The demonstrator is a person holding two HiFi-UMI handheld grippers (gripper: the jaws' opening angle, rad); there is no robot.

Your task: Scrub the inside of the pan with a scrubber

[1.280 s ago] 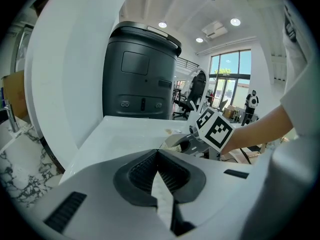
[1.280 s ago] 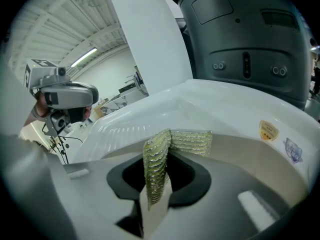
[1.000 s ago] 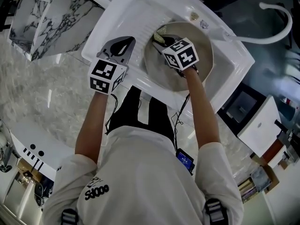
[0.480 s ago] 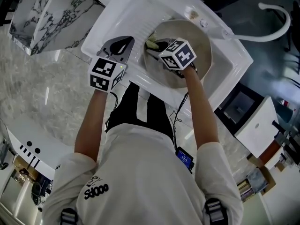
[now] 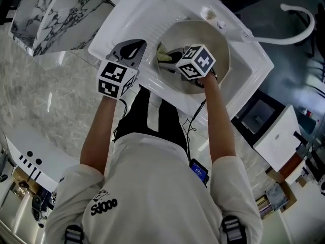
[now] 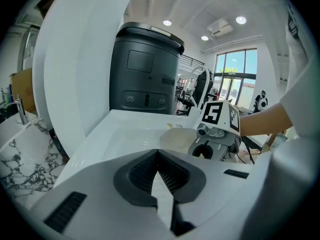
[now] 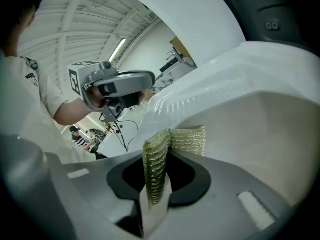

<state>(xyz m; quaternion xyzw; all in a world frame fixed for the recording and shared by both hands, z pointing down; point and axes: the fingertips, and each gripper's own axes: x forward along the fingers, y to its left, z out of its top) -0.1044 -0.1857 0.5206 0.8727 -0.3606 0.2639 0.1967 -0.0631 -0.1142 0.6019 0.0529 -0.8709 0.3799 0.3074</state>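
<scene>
Two grippers are seen over a white sink (image 5: 147, 9) set into a marbled counter (image 5: 45, 100). At the left, the left gripper (image 5: 133, 49) is held above the sink's near-left edge, just beside the pan but apart from it. In the left gripper view its jaws are pressed together at the tips with nothing caught between them, so no part is taken by it in steadying the pan.

Further right, a yellow-green mesh scrubber (image 5: 162, 52) is clamped between the jaws of the right gripper (image 5: 171, 55). In the right gripper view the scrubber (image 7: 156, 169) is seen folded, one end pinched in the jaws and the other bent forward toward the cream inner wall of the pan (image 7: 260, 134).

The pan (image 5: 216, 39) lies in the sink basin, and the scrubber is placed at its left inner side. The scrubbing is judged to be under way rather than finished. No foam, water or dirt can be made out, so how much of the inside has been covered cannot be told; the right side is presumably left to be worked.

A white faucet (image 5: 297, 19) is seen at the far right.
</scene>
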